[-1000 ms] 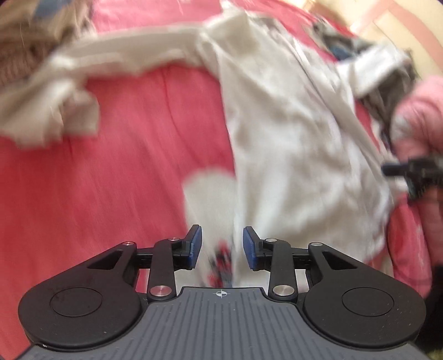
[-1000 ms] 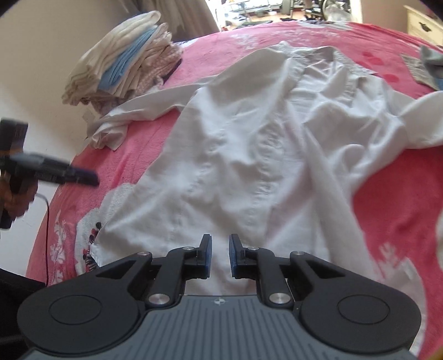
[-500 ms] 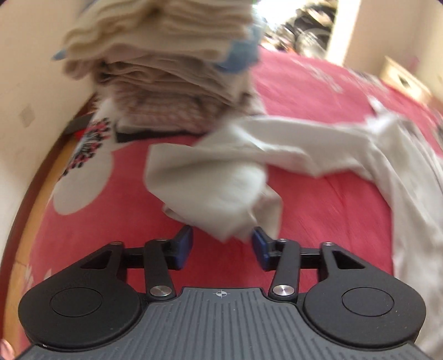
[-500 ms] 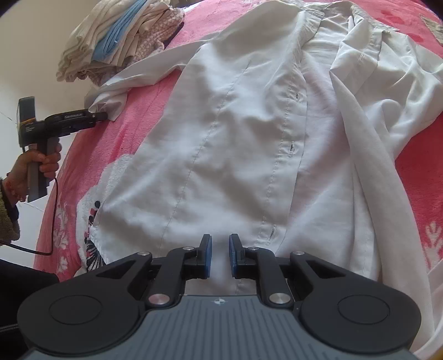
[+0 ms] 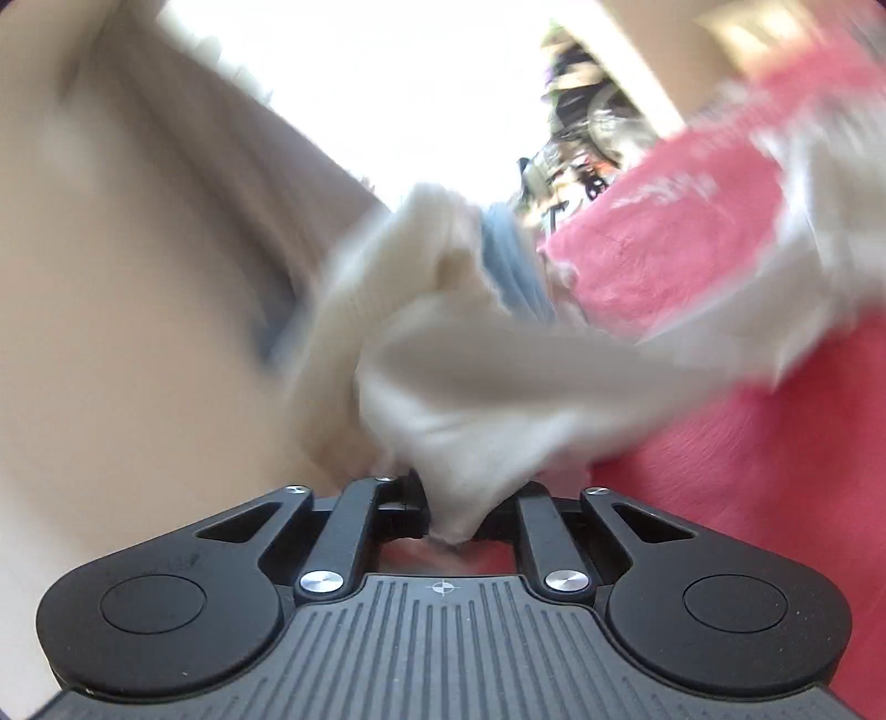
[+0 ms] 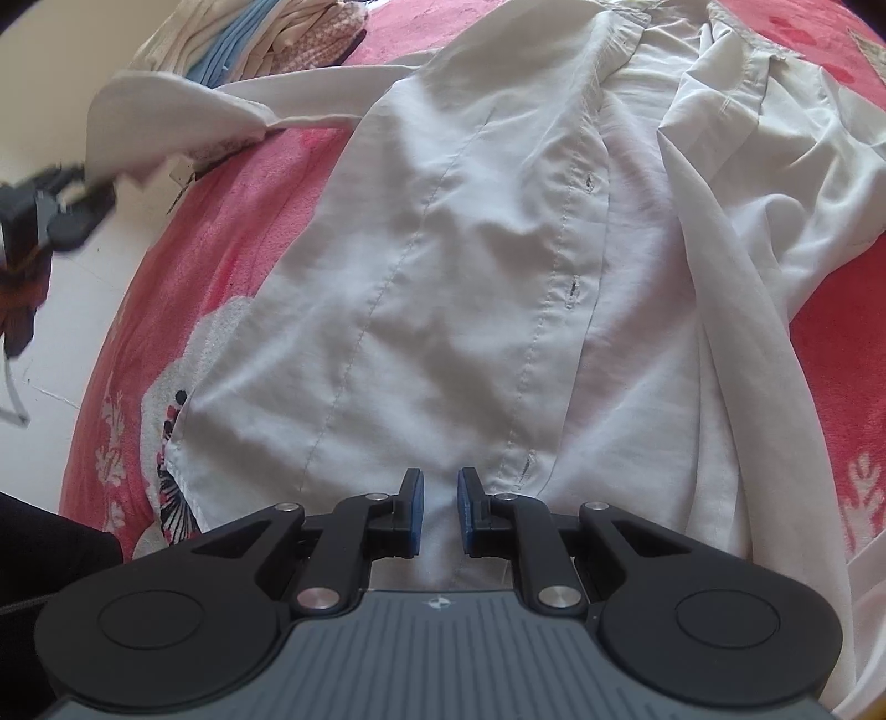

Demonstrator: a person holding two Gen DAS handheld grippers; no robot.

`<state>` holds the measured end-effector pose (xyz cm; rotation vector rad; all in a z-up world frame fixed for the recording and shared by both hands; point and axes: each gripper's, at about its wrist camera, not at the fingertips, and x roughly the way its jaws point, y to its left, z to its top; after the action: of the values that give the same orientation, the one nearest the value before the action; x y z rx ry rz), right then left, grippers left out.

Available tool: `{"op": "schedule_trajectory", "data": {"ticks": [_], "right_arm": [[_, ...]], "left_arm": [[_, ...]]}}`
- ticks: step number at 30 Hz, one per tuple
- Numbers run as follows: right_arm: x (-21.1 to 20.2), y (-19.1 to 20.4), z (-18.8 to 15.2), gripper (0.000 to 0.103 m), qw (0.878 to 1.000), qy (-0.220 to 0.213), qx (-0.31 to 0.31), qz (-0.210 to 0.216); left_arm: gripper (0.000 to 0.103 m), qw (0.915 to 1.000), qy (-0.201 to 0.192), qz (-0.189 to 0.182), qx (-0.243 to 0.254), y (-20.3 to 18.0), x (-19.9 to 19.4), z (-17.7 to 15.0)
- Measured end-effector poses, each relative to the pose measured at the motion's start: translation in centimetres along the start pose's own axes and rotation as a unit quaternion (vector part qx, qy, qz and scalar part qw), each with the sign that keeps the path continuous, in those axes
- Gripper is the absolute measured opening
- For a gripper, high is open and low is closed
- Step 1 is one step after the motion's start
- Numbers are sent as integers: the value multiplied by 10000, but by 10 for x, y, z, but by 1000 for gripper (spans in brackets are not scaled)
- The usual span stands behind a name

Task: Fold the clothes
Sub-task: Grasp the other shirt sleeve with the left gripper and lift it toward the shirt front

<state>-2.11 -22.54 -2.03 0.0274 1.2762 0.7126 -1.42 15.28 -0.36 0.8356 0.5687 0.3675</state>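
A white button shirt [image 6: 443,249] lies spread, front up, on the red bedcover [image 6: 232,221]. My right gripper [image 6: 438,498] hovers over its lower hem, the blue pads a narrow gap apart with nothing pinched. In the blurred left wrist view the jaws of my left gripper [image 5: 459,498] are closing, with the cuff end of the shirt's sleeve [image 5: 498,387] bunched between the pads. The right wrist view shows that left gripper [image 6: 83,180] at the far left. It holds the sleeve [image 6: 166,116] raised off the bed.
A stack of folded clothes [image 6: 266,39], white, blue and knitted, sits at the bed's far left corner, close behind the lifted sleeve. A pale wall [image 5: 138,277] is to the left. The person's hand [image 6: 22,288] holds the left tool beyond the bed edge.
The left gripper swung to the sleeve's cuff, closed on it and tilted upward with it. The sleeve end now hangs off the bed. The right gripper sank closer to the hem.
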Motion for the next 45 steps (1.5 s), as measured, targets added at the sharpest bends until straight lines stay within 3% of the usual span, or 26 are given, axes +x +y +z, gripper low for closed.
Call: {"op": "schedule_trajectory", "data": {"ticks": [1, 3, 6, 8, 12, 16, 19, 22, 24, 27, 29, 31, 32, 34, 36, 39, 42, 44, 45], "right_arm": [[0, -2, 1, 16, 10000, 10, 27, 28], [2, -4, 3, 14, 9999, 35, 68, 65], [4, -6, 5, 12, 9999, 72, 90, 91], [4, -7, 7, 12, 9999, 96, 95, 99], [4, -6, 7, 12, 9999, 125, 87, 70], [5, -5, 7, 12, 9999, 140, 55, 13], [5, -5, 6, 12, 9999, 134, 55, -14], [5, -4, 5, 12, 9999, 126, 74, -53], [6, -2, 5, 12, 9999, 110, 69, -81], [6, -2, 4, 12, 9999, 78, 74, -106], [6, -2, 3, 12, 9999, 59, 88, -103], [5, -3, 3, 12, 9999, 46, 108, -89], [6, -4, 3, 12, 9999, 46, 120, -77], [6, -5, 3, 12, 9999, 47, 144, -52], [6, -6, 3, 12, 9998, 52, 167, -18], [7, -10, 3, 12, 9997, 62, 237, 44], [7, -12, 4, 12, 9994, 80, 305, 110], [8, -14, 4, 12, 9992, 91, 350, 153], [8, -15, 4, 12, 9992, 98, 363, 168]], "left_arm": [[27, 9994, 210, -149, 250, -4, -1, -6], [34, 9928, 855, -654, 523, -13, 5, -26], [35, 9726, 1800, -1365, 550, -21, 15, -59], [35, 9620, 2157, -1646, 305, -17, 17, -75], [37, 9622, 1963, -1890, 5, 11, 10, -79], [42, 9707, 1236, -2060, 90, 43, 6, -67], [43, 9697, 796, -2293, 291, 62, 8, -51], [43, 9578, 348, -2761, 726, 67, 16, -32], [43, 9435, 165, -3117, 1115, 59, 19, -22], [42, 9196, 348, -3587, 1563, 40, 30, -16], [37, 9151, 652, -3613, 1666, 27, 41, -20], [9, 9205, 1020, -3428, 1574, 21, 50, -24], [5, 9255, 1137, -3312, 1446, 24, 53, -24], [1, 9425, 1016, -2992, 1084, 42, 50, -14], [1, 9622, 622, -2519, 828, 61, 30, 5], [1, 9780, -71, -1924, 805, 70, -19, 25], [2, 9823, -372, -1465, 1102, 51, -62, 23], [8, 9777, -55, -1828, 1033, 26, -78, 6], [19, 9727, 242, -2106, 944, 11, -82, -5]]}}
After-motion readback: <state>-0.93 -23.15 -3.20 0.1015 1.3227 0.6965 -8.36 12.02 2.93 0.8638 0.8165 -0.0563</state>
